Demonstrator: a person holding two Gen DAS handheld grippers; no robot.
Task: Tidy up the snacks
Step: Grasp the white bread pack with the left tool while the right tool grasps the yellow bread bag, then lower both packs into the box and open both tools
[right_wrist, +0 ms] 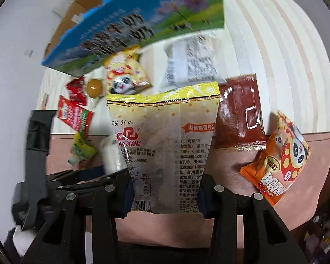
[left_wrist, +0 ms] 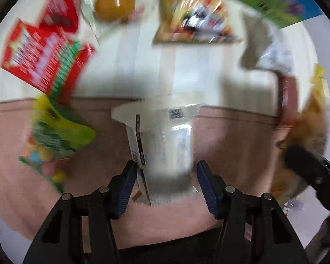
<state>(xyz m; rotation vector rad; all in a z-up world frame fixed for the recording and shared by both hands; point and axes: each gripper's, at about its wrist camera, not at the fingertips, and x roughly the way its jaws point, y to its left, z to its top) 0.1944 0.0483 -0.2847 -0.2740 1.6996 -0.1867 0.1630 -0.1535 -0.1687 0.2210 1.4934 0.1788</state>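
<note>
Here, both tongs (left_wrist: 166, 184) (right_wrist: 165, 194) grip packets (left_wrist: 160, 140) (right_wrist: 165, 145).

My snacks lie on a table with a pale striped wooden top (right_wrist: 275, 66) and a pink cloth (left_wrist: 231, 136) over the part nearest my tools. Ahead of my left tool on the wood lie two red packets (left_wrist: 44, 59), a round golden cake in a clear wrapper (left_wrist: 114, 5) and a yellow panda packet (left_wrist: 198, 19). A green candy bag (left_wrist: 55, 140) lies to its left on the cloth. To the right of my right tool lie a brown packet (right_wrist: 242, 114) and an orange panda packet (right_wrist: 281, 160).
</note>
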